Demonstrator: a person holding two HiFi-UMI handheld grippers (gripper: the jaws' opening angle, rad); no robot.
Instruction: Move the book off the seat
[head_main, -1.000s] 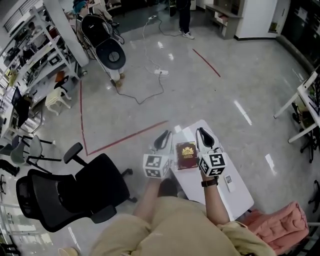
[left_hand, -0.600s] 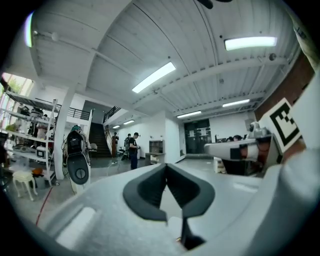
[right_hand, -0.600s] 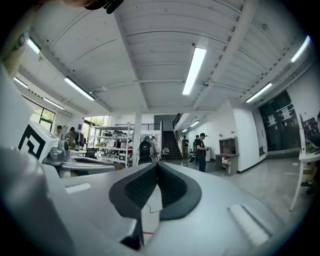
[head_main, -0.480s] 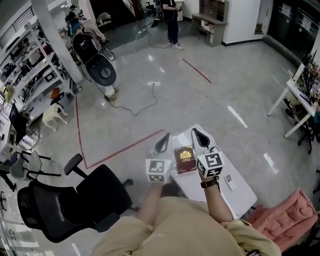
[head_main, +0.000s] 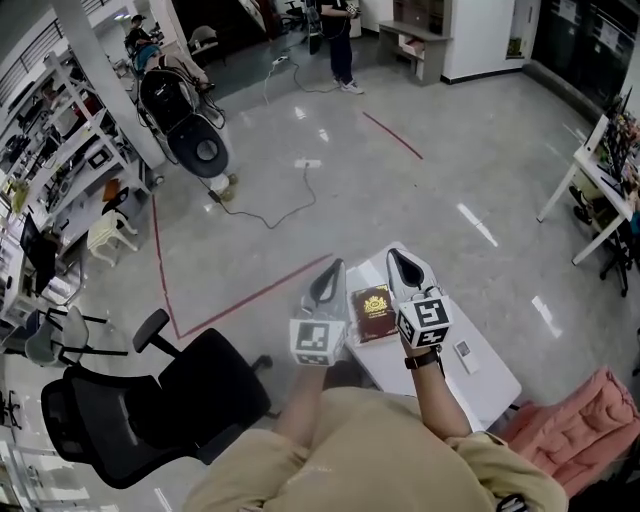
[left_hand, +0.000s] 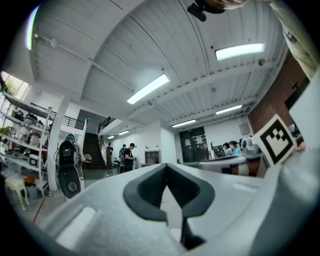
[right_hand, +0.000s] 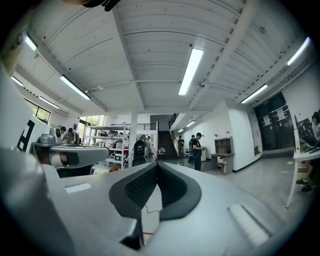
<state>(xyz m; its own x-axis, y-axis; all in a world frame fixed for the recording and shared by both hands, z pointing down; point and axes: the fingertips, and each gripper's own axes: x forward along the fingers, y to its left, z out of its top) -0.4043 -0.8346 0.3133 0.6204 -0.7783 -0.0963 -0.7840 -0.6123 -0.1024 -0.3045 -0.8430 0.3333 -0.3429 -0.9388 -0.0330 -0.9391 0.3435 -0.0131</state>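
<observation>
A dark red book (head_main: 373, 312) with a gold emblem lies flat on a small white table (head_main: 485, 375) in the head view. My left gripper (head_main: 329, 276) hangs just left of the book, over the table's left edge, shut and empty. My right gripper (head_main: 403, 265) is held just right of the book, also shut with nothing in it. Both point forward and away from me. In the left gripper view my left gripper (left_hand: 166, 167) shows its pads meeting at the tip; in the right gripper view my right gripper (right_hand: 157, 166) looks the same. A black office chair (head_main: 150, 405) with a bare seat stands at my lower left.
A pink cushioned seat (head_main: 580, 430) sits at the lower right. Red tape lines (head_main: 250, 295) mark the grey floor. A black-and-white machine (head_main: 185, 125) with a cable stands far back left, shelving (head_main: 45, 150) along the left, white tables (head_main: 600, 190) at the right. A person (head_main: 340, 40) stands far off.
Both grippers' jaws have closed over the last second. The view has shifted a little; the book stays on the white table between the grippers.
</observation>
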